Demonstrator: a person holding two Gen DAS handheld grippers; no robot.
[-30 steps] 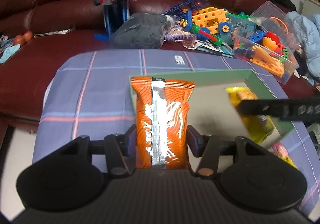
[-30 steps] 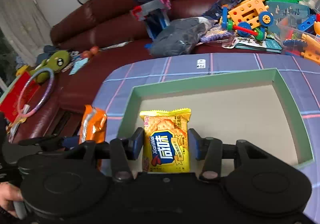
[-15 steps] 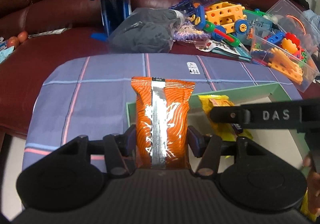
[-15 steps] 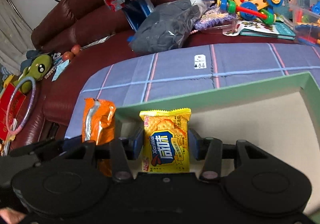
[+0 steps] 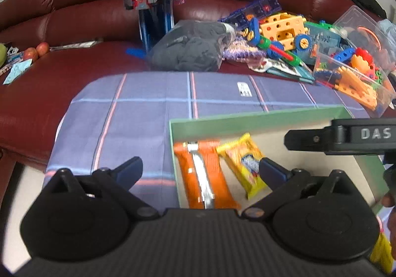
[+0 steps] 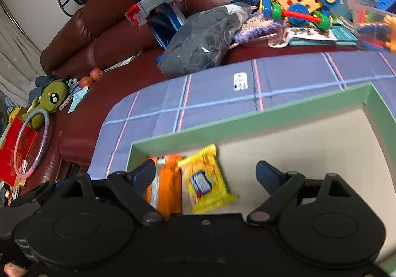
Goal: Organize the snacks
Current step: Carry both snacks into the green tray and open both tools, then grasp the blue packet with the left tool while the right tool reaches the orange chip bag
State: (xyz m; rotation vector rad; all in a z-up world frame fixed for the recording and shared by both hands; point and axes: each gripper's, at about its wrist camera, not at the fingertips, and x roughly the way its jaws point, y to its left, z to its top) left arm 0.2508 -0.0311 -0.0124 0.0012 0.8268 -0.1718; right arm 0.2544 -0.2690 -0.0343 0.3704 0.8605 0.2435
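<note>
Both the left gripper (image 5: 200, 168) and right gripper (image 6: 205, 175) gape wide, holding nothing. A glossy, crinkled orange packet (image 5: 205, 173) and a yellow foil packet (image 5: 243, 165) lie flat in the green-rimmed box (image 5: 247, 119).

Left claw (image 5: 200, 169) spread wide, empty, above green box (image 5: 257, 119). Orange snack packet (image 5: 205, 175) flat inside box, against its left wall. Yellow snack packet (image 5: 243, 165) tilted just beside it. Right claw (image 5: 341, 139) over box's right side. Box on plaid-covered table (image 5: 138, 116).
</note>
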